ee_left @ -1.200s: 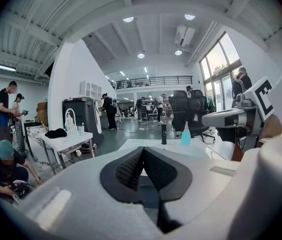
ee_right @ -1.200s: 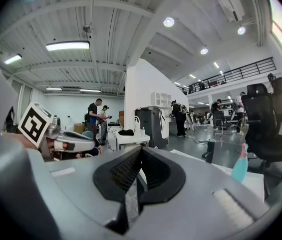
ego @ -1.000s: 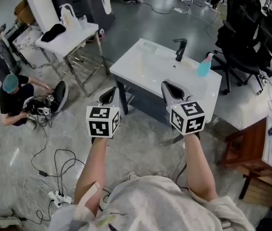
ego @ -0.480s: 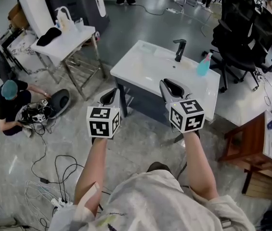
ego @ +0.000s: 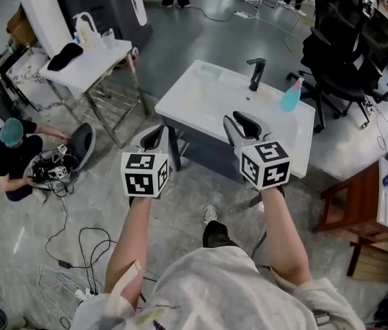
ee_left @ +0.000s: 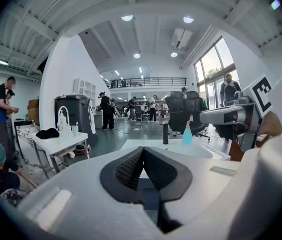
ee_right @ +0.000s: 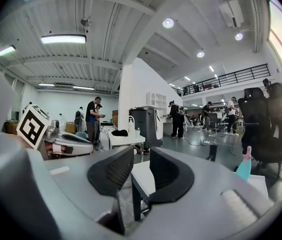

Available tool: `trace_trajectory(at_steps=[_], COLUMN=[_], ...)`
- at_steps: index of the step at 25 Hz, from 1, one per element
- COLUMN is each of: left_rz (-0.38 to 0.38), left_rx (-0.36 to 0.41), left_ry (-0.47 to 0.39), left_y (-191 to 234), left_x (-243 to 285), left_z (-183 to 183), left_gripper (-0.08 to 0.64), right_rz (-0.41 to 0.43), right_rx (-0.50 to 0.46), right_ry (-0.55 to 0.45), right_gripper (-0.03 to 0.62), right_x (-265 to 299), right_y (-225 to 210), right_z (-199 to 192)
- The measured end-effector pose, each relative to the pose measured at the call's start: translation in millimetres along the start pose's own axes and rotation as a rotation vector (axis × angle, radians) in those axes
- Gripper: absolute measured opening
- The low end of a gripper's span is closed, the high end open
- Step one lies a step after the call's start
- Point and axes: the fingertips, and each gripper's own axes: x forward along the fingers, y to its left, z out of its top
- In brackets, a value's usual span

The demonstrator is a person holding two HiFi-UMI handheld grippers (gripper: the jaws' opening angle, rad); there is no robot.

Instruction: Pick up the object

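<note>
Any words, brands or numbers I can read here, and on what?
No readable text anywhere.
Left cube and right cube: black-and-white square patterns, not letters.
Blue bottle: any label is too small to read.

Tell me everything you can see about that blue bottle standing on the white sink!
The bottle is small and turquoise, probably plastic, with a pink nozzle on top. It stands upright on the white sink top, near the back right corner. It is just right of the black faucet and does not touch it. Only the sink top touches it. How full it is can't be told.
</note>
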Motion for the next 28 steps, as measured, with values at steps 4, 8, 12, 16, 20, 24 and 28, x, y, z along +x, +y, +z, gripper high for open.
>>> trace_trajectory(at_steps=[4,8,12,16,20,24,28], left_rz=[0.007,0.014,0.021,0.040,0.055,0.060,0.069], left_rx=[0.004,0.009,0.014,0.010,0.004,0.001,0.005], left_ry=[0.007,0.010,0.012,0.014,0.020,0.038,0.043], left_y=[6.5,13.9,21.5,32.4,39.7,41.3,44.2], left_x=[22.8,53.0,86.6,118.6,148.0,176.7,201.9], left_z=[1.5,9.9,20.1,31.7,40.2,41.8,48.6], left_gripper=[0.002,0.002,0.002,0.002,0.002,0.002,0.002], right_rz=[0.010,0.025,0.035,0.053,0.067,0.076,0.094], right_rx=[-0.003,-0.005,-0.002,0.000,0.010,0.019,0.024], right_ry=[0.005,0.009,0.011,0.018,0.034,0.043,0.046], right_gripper=[0.109,0.120,0.124,0.137,0.141,0.155,0.172], right_x=[20.3,45.9,73.7,100.4,124.5,144.4,163.7], right_y=[-13.3,-32.0,-56.9,-79.8,-102.5,-124.9,-141.7], right_z=[-3.1,-2.8,-0.2,1.6,-0.7,-3.1,-1.5])
